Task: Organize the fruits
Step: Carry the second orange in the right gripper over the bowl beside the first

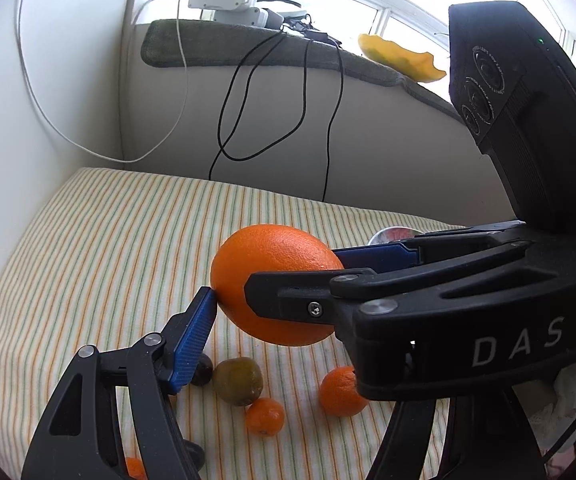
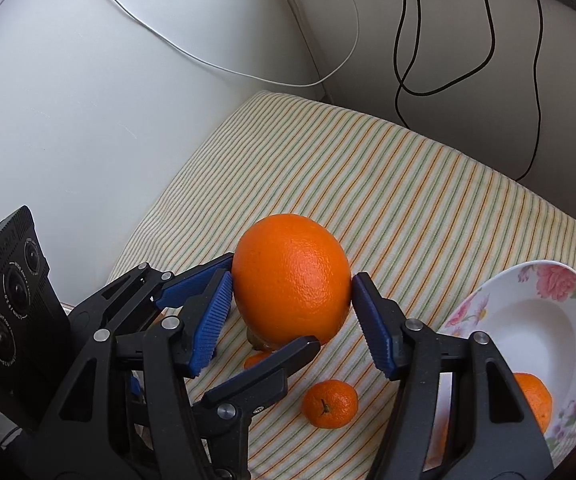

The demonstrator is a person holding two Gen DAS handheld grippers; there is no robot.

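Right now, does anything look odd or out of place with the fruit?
Yes: both the left gripper and right gripper appear to clamp the same large orange, held above the striped sheet, as if mid-handover.

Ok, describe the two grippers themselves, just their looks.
Both the left gripper and the right gripper are matte black plastic, built as open triangular linkage frames with silver pivot pins. Their fingers carry ribbed blue pads. Each has a black camera block with three round lenses. White DAS lettering marks the right one's body.
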